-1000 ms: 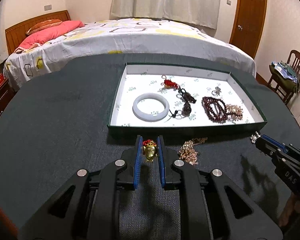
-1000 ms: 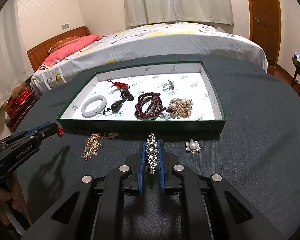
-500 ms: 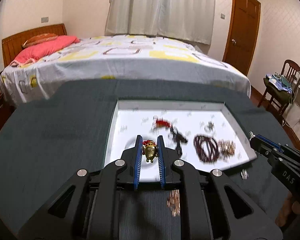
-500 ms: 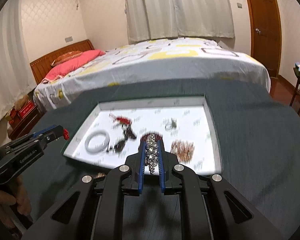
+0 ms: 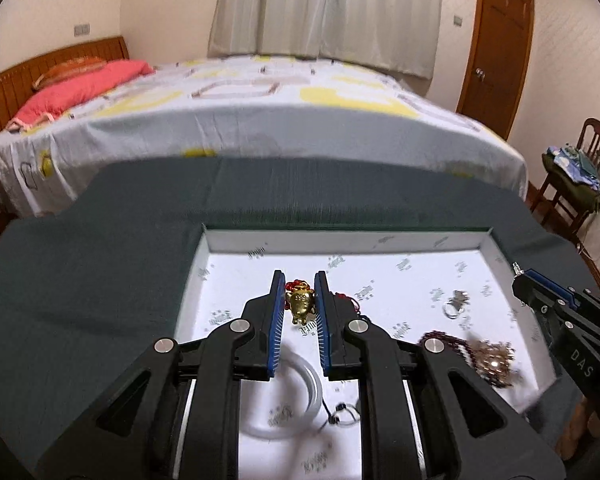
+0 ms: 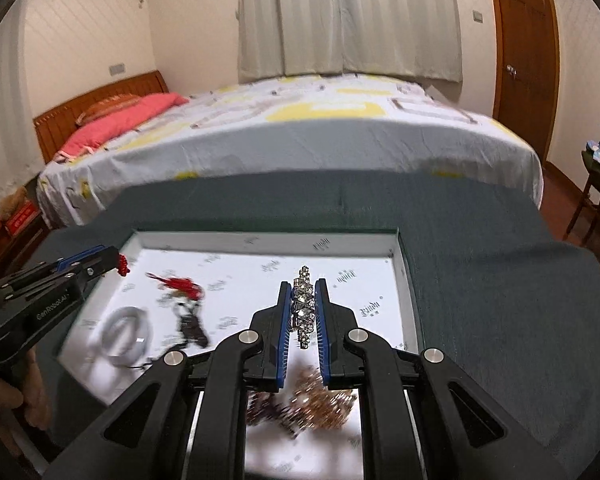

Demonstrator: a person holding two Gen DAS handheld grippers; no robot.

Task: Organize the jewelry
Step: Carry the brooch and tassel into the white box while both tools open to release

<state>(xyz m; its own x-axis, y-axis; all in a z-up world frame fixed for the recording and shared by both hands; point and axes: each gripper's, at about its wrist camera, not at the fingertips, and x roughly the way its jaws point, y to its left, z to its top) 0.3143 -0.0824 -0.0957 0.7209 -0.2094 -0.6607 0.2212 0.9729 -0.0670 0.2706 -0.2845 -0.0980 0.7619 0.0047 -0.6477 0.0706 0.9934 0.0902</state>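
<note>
Over a white-lined tray (image 5: 236,246) on a dark green table (image 5: 92,280), the left gripper (image 5: 300,304) holds a small gold charm (image 5: 300,304) topped with red beads, its jaws pinching the piece from both sides. The charm hangs upright between the blue pads, its long axis vertical, red end up, above the left half of the tray. The right gripper (image 6: 303,306) grips a rhinestone strip (image 6: 304,304), jaws pressed on its flanks; the strip's long axis runs forward along the fingers, its far end poking past the tips toward the tray's back wall, over the right half of the tray. Lying in the tray are a white bangle (image 5: 300,404) near the front left, a red tassel ornament (image 6: 182,284) behind it, a dark pendant (image 6: 192,326) on a cord, a small silver ring (image 5: 454,304), a string of dark red beads (image 5: 444,340) and, touching it, a blurred rose-gold cluster (image 5: 492,362). A bed (image 5: 260,120) stands beyond the table.
</note>
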